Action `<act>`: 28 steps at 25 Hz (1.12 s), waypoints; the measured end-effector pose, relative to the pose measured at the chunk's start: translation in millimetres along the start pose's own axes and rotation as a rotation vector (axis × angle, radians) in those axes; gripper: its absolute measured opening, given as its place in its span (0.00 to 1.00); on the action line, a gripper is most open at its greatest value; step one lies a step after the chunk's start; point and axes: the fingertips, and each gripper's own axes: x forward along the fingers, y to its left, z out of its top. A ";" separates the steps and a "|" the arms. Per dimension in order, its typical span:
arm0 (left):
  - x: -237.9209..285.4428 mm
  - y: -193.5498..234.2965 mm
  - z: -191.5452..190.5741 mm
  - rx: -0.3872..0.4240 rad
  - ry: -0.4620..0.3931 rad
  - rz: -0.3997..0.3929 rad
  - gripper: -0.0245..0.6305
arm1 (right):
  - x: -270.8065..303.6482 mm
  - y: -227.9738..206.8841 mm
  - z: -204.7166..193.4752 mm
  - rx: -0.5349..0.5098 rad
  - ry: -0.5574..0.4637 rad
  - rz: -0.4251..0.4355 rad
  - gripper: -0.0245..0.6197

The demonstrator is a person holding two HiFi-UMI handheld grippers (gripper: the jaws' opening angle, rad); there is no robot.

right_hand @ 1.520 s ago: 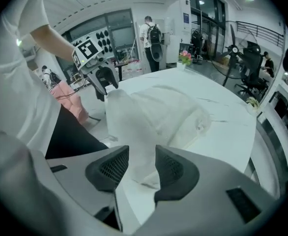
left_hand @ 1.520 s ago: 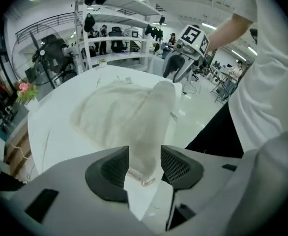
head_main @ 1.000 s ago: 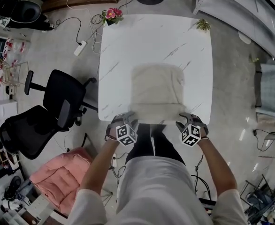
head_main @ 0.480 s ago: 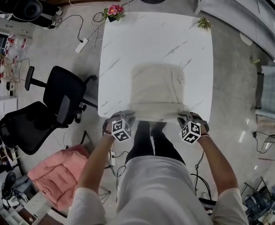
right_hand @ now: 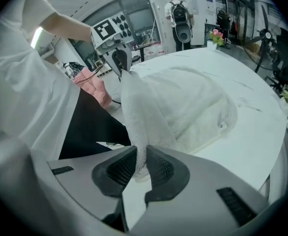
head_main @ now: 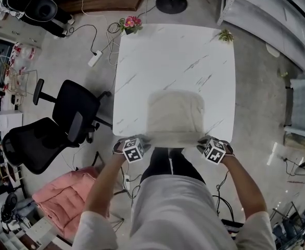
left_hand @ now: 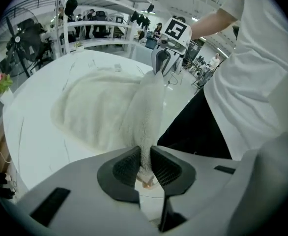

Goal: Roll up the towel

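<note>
Towel (head_main: 174, 117) is lifted along its near edge. The left tongs (left_hand: 145, 167) and right tongs (right_hand: 140, 167) have just closed, each pinching a near corner. The rest lies flat on the bench (head_main: 168, 51). With so little cloth gripped, a corner could slip and skew the roll. Only the gripper views show cloth between the pads. The head view shows the far edge.

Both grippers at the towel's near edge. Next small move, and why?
Probably lift slightly and fold the near edge away over the towel to start the roll. The left gripper and right gripper have just closed on its near corners, and the rest lies flat on the table.
</note>
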 end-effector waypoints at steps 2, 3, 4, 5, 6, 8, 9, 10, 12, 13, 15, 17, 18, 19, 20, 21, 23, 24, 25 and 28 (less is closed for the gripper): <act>-2.9 5.0 4.6 -0.001 0.007 -0.018 0.16 | -2.1 -6.8 1.3 0.026 0.005 0.011 0.15; -3.3 8.9 6.7 0.002 0.014 -0.022 0.16 | -2.6 -11.2 2.2 0.036 0.007 0.012 0.15; -3.3 12.8 8.5 0.006 0.021 -0.028 0.16 | -2.9 -15.8 3.1 0.044 0.010 0.012 0.16; -3.0 16.8 10.1 0.009 0.030 -0.036 0.16 | -3.1 -20.7 4.0 0.048 0.014 0.011 0.16; -2.5 21.3 11.3 0.013 0.037 -0.043 0.17 | -3.3 -25.6 4.9 0.051 0.019 0.011 0.17; -1.7 32.3 13.4 0.017 0.047 -0.052 0.17 | -3.9 -35.6 7.8 0.055 0.027 0.010 0.17; -2.5 38.4 15.2 0.017 0.048 -0.054 0.17 | -4.8 -40.6 9.9 0.057 0.029 0.009 0.18; -4.1 44.5 17.5 0.014 0.047 -0.054 0.17 | -6.1 -45.7 12.0 0.059 0.031 0.007 0.18; -7.8 56.7 22.0 0.003 0.044 -0.053 0.17 | -9.3 -56.1 16.2 0.065 0.031 -0.002 0.18; -9.1 62.0 23.8 -0.003 0.043 -0.052 0.17 | -10.5 -61.3 18.2 0.070 0.029 -0.009 0.18; -10.6 71.0 26.6 -0.012 0.040 -0.049 0.17 | -12.1 -71.9 22.1 0.081 0.022 -0.028 0.19; -10.3 80.1 29.0 -0.012 0.037 -0.035 0.18 | -12.8 -83.7 25.5 0.094 0.015 -0.057 0.20; -8.7 85.2 29.2 -0.011 0.037 -0.023 0.18 | -13.0 -90.2 26.7 0.101 0.013 -0.075 0.21; -6.6 90.7 29.0 -0.012 0.038 -0.007 0.19 | -13.1 -97.0 27.6 0.106 0.011 -0.097 0.23; -4.9 96.8 29.2 -0.013 0.037 0.016 0.21 | -13.4 -104.1 28.1 0.111 0.009 -0.122 0.26; -4.2 103.7 30.4 -0.015 0.033 0.047 0.22 | -13.8 -111.1 28.2 0.117 0.008 -0.149 0.28; -4.6 119.2 34.4 -0.020 0.016 0.118 0.26 | -14.8 -124.3 27.3 0.137 0.005 -0.198 0.32; -4.7 126.4 35.9 -0.024 0.008 0.148 0.28 | -15.0 -130.2 26.2 0.153 0.004 -0.217 0.34; -4.3 132.5 36.7 -0.030 0.003 0.171 0.31 | -14.7 -135.4 24.9 0.172 0.001 -0.231 0.35; -1.1 144.6 35.6 -0.055 0.002 0.206 0.39 | -9.6 -145.0 20.2 0.234 -0.002 -0.252 0.37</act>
